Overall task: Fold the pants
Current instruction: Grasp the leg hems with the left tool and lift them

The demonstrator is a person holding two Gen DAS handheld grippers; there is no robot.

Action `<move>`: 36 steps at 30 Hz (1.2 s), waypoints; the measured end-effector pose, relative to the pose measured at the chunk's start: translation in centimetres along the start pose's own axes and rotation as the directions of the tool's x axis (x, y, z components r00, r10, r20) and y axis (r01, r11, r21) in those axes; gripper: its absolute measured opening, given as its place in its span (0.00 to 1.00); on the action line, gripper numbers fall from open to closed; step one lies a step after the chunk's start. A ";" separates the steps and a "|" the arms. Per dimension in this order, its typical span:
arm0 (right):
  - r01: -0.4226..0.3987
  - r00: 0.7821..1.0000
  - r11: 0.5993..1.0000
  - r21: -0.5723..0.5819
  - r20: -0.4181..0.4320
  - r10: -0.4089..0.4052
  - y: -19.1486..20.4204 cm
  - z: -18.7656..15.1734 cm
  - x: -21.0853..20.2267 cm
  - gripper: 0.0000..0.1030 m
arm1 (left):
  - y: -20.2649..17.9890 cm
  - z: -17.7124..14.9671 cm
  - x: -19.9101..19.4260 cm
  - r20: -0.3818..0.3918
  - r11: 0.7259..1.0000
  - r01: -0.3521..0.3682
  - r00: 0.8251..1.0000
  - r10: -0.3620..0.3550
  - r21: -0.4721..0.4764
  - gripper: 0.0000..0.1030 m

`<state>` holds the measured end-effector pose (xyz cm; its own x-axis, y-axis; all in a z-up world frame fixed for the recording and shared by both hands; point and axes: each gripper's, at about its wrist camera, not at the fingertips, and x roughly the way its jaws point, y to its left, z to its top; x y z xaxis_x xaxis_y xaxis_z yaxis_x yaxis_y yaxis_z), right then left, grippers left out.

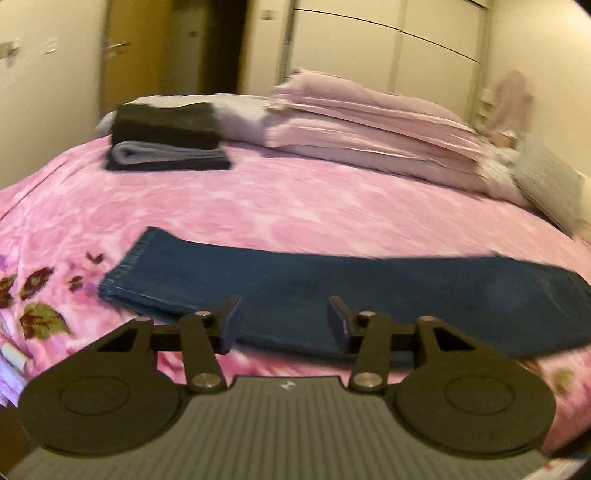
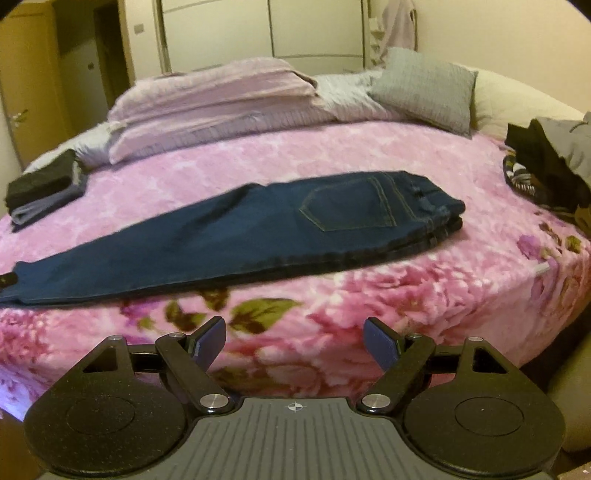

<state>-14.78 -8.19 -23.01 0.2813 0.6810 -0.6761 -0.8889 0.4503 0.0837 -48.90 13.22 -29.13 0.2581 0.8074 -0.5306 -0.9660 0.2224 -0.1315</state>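
Note:
Dark blue jeans [image 2: 258,236] lie flat on the pink floral bed, folded lengthwise, one leg over the other. Their waist and back pocket [image 2: 351,206] point right; the leg hems [image 1: 125,273] point left. In the left wrist view my left gripper [image 1: 283,321] hovers open just in front of the jeans' lower legs [image 1: 332,288], with nothing between its fingers. In the right wrist view my right gripper [image 2: 294,341] is open over the blanket, short of the jeans' near edge, below the seat area.
A stack of folded dark and grey clothes [image 1: 166,138] sits at the bed's far left. Lilac pillows [image 1: 369,122] and a grey cushion [image 2: 424,86] line the head. Dark and grey clothes [image 2: 546,162] are heaped at the right edge. Wardrobe doors [image 2: 258,29] stand behind.

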 end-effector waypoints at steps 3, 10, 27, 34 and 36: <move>0.024 0.999 1.000 0.013 -0.035 -0.023 -0.3 0.7 1.9 0.76 | 2.7 -0.2 3.6 -0.009 0.999 -0.017 1.000 0.017 -0.051 0.39; 0.006 0.994 1.000 -0.022 -0.110 -0.008 1.1 1.5 6.0 0.76 | 6.8 -2.5 7.3 -0.076 0.995 -0.078 0.994 0.073 -0.059 0.10; -0.116 0.977 0.986 -0.119 -0.192 0.092 7.0 3.6 13.4 0.76 | 11.1 -2.4 6.6 -0.084 0.849 0.021 0.993 -0.077 -0.528 0.39; -0.095 0.978 0.990 -0.102 -0.195 0.073 6.2 3.8 13.9 0.76 | 13.2 -3.4 7.6 0.037 0.692 0.077 0.997 -0.072 -0.718 0.32; -0.079 0.979 0.993 -0.091 -0.193 0.060 5.5 4.0 14.0 0.76 | 12.2 -2.6 7.9 -0.008 0.760 -0.004 1.000 -0.002 -0.650 0.11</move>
<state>-14.33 6.08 -29.09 0.1526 0.5826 -0.7983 -0.9374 0.3411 0.0697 -58.72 20.86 -37.10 0.2597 0.8028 -0.5368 -0.7430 -0.1890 -0.6420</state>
